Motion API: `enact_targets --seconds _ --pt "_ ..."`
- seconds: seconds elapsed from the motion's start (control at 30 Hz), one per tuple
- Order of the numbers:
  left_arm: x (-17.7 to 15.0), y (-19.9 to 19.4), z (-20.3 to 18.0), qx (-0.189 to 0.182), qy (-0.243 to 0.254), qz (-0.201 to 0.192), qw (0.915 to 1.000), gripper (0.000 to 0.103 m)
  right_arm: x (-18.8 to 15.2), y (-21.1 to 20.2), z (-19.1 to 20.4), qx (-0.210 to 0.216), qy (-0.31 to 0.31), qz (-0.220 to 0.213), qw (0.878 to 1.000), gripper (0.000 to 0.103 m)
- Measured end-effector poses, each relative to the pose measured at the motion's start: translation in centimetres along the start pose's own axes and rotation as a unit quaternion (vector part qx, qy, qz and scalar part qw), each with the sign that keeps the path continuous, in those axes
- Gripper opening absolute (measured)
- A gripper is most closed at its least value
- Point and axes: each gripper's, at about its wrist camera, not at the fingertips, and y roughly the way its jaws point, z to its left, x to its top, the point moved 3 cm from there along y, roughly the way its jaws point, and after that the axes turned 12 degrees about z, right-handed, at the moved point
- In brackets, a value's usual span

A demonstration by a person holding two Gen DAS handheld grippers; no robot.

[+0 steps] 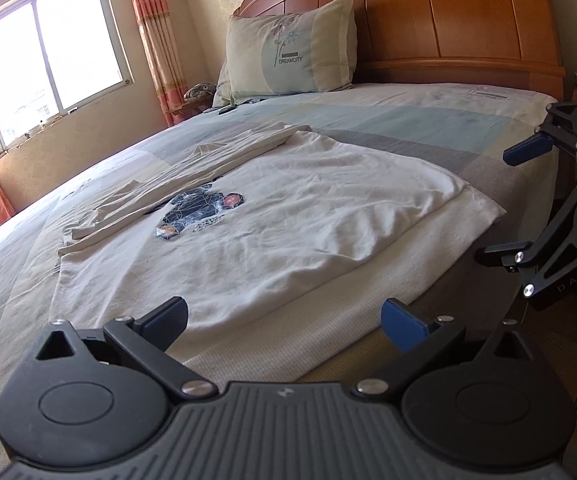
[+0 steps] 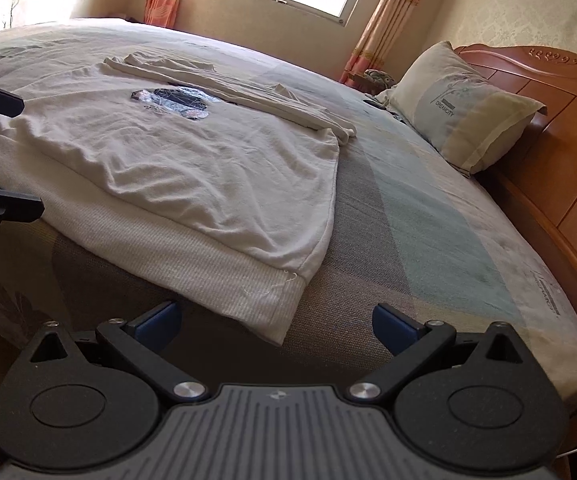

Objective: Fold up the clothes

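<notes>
My left tool (image 1: 284, 322) hangs wide open and empty, just short of the white sweatshirt's (image 1: 272, 216) ribbed hem (image 1: 288, 332) at the edge of the bed (image 1: 428, 120). Its far sleeve is folded across the printed chest. My right tool (image 2: 274, 326) gapes equally wide, holding nothing, just before the hem's right corner (image 2: 284, 296). A pillow (image 2: 460, 108) lies beyond, to its right.
</notes>
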Motion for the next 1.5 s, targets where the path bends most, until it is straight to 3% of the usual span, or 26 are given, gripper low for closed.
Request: enact_targets --seconds 0.27,0.4,0.53,0.73,0.83,1.03,1.23,1.5 --pt "1.8 0.8 -3.1 -0.023 0.049 -0.014 0.9984 0.102 0.7 -0.9 0.4 -0.082 -0.079 -0.039 0.993 0.103" --pt "2.4 1.5 -4.6 -0.016 0.081 -0.022 0.9964 0.102 1.2 -0.9 0.1 -0.136 -0.103 -0.058 0.984 0.103" --pt "2.9 2.1 -5.1 0.011 0.094 -0.029 0.9951 0.103 1.7 -1.6 -0.5 -0.134 -0.087 -0.076 0.984 0.103" --pt "2.8 1.6 -3.8 0.09 0.115 -0.037 0.9886 0.103 1.8 -1.8 -1.1 -0.132 -0.079 -0.083 0.985 0.103" --pt "2.8 1.2 -2.8 0.098 0.107 -0.042 0.9886 0.103 1.5 -1.8 -0.8 -0.123 -0.084 -0.081 0.985 0.103" --pt "3.2 1.2 -2.2 0.087 0.096 -0.042 0.9906 0.103 0.9 -2.5 1.8 -0.073 -0.13 -0.102 0.984 0.103" --pt "2.0 1.0 -3.1 0.077 0.116 -0.035 0.9897 0.102 0.4 -1.8 3.7 -0.111 -0.195 -0.09 0.97 0.103" --pt "2.3 0.3 -5.3 0.028 0.138 -0.058 0.9884 0.102 -0.2 -1.6 3.7 -0.164 -0.243 -0.079 0.953 0.103"
